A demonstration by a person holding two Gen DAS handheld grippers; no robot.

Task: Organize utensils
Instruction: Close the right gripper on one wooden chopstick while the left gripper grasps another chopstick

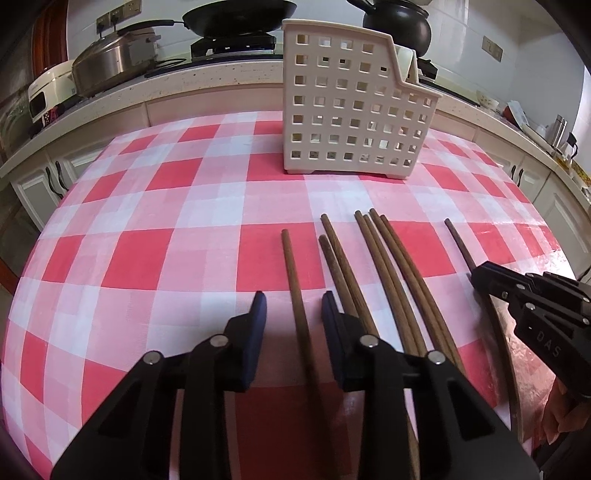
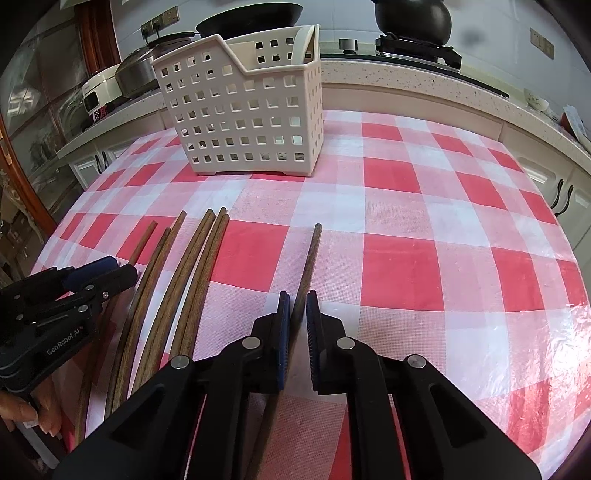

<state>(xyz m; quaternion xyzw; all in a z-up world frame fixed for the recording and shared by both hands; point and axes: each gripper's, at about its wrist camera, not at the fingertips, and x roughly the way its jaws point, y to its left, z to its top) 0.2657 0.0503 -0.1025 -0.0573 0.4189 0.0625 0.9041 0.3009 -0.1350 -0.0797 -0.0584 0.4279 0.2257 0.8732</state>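
Note:
A white perforated utensil holder [image 1: 351, 110] [image 2: 243, 110] stands upright at the far side of the red-and-white checked table [image 1: 147, 221]. Several brown wooden chopsticks [image 1: 388, 266] [image 2: 192, 266] lie side by side in front of it. My left gripper [image 1: 293, 297] straddles the leftmost chopstick [image 1: 290, 258], and a gap shows on both sides of it, so the pads do not press. My right gripper [image 2: 297, 295] is shut on the rightmost chopstick [image 2: 314, 247], which lies on the cloth. Each gripper also appears in the other's view: right gripper [image 1: 476, 275], left gripper [image 2: 125, 271].
Behind the table runs a speckled counter [image 1: 221, 77] with a frying pan [image 1: 240, 16], a black pot [image 2: 412, 16], a steel lidded pan [image 1: 107, 62] and a white cooker [image 1: 48, 92]. White cabinets stand below it. A hand [image 2: 26, 413] holds the left gripper.

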